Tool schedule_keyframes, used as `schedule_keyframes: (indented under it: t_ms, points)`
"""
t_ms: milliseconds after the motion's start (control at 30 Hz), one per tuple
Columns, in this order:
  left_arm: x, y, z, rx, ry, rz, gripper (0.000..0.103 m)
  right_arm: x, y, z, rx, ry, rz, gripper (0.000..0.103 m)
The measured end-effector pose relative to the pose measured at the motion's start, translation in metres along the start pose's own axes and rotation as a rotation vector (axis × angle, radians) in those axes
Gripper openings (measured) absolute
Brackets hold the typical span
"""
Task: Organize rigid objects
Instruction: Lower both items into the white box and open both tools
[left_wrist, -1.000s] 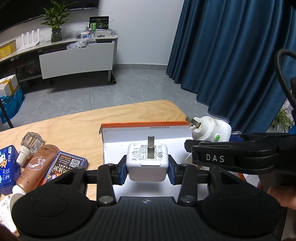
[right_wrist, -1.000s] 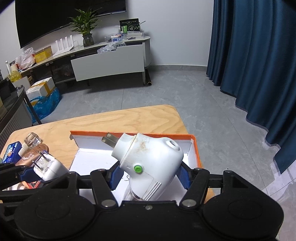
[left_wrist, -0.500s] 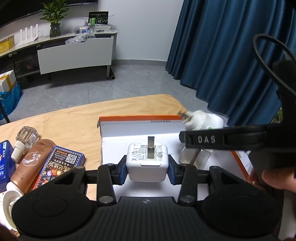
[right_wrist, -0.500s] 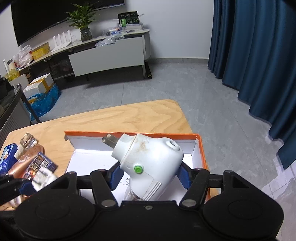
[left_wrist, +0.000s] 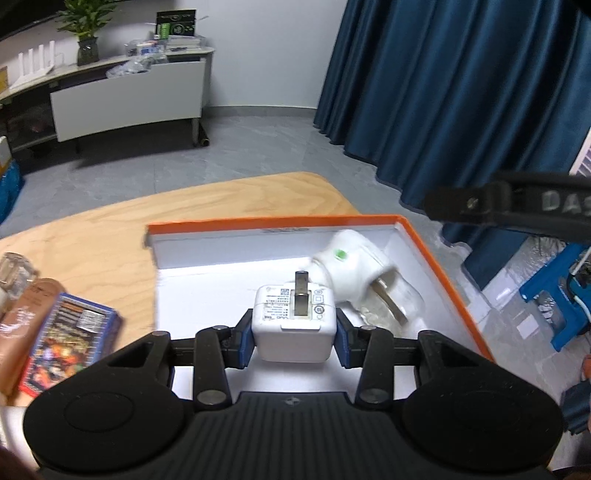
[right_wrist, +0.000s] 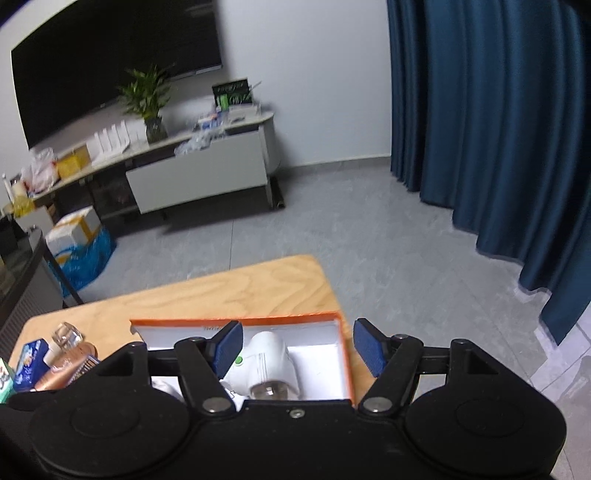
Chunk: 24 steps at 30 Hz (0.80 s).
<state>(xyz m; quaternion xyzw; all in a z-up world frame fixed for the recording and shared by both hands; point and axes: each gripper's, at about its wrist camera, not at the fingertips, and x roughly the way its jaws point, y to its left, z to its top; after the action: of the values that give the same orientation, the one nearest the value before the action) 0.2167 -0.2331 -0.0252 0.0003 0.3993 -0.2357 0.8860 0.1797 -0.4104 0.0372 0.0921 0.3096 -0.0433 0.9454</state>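
My left gripper (left_wrist: 294, 334) is shut on a white square charger plug (left_wrist: 295, 328) and holds it above the orange-rimmed white box (left_wrist: 436, 266). A white plug-in device with a green dot (left_wrist: 351, 269) lies on its side in the box's far right part, free of any gripper. My right gripper (right_wrist: 297, 349) is open and empty above the box (right_wrist: 343, 354), with the white device (right_wrist: 267, 363) lying below between the jaws. Part of the right gripper shows at the upper right of the left wrist view (left_wrist: 517, 206).
On the wooden table (left_wrist: 221, 206) left of the box lie a blue printed carton (left_wrist: 66, 347), a brown tube (left_wrist: 22, 321) and a clear glass bottle (right_wrist: 66, 336). A blue packet (right_wrist: 31, 363) lies at the table's left. The table's far edge drops to grey floor.
My right gripper opened and let go of the white plug-in device, which now lies in the box. The right gripper rose and pulled back. The left gripper still holds the charger.
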Motion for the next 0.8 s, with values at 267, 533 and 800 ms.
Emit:
schedule_keyframes:
  t_ms: [267, 533, 800]
  points:
    - [-0.01, -0.019, -0.002, 0.021, -0.03, -0.023, 0.064, -0.023, -0.002, -0.005, -0.007, -0.021, -0.02, 0.083]
    - [-0.043, -0.008, -0.011, 0.008, -0.053, 0.06, 0.074, -0.037, 0.001, -0.017, 0.017, -0.006, -0.018, 0.086]
    - [-0.08, 0.018, -0.031, -0.043, -0.072, 0.135, 0.078, -0.046, 0.027, -0.044, -0.015, 0.038, 0.021, 0.087]
